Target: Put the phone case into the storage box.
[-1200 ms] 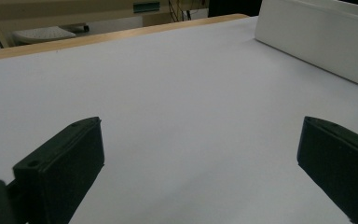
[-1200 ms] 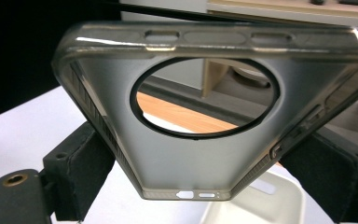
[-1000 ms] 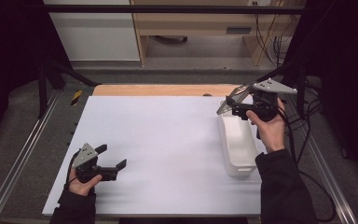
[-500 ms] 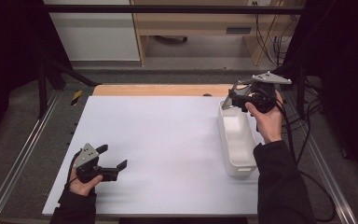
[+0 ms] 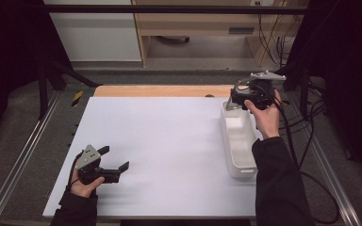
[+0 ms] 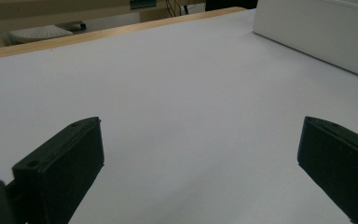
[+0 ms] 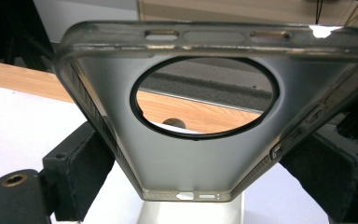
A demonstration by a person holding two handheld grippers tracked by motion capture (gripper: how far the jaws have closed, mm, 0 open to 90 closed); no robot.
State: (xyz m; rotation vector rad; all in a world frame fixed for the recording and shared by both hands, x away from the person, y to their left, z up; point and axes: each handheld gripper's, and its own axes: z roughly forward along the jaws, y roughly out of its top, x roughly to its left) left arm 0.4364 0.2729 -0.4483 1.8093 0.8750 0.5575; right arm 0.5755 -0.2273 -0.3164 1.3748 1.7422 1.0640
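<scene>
The phone case (image 7: 200, 154) is translucent smoky grey, with a black ring edging its round cut-out, and the jaws of the right hand-held gripper (image 7: 200, 186) on either side of it are matt black. The bin (image 5: 239, 141) is plain white and stands on a tabletop (image 5: 160, 141) covered in pale bluish-white, with a strip of light brown wood showing along the far edge. The left hand-held gripper (image 5: 113, 160) is black with a grey plate on top, and both of the person's sleeves are black.
</scene>
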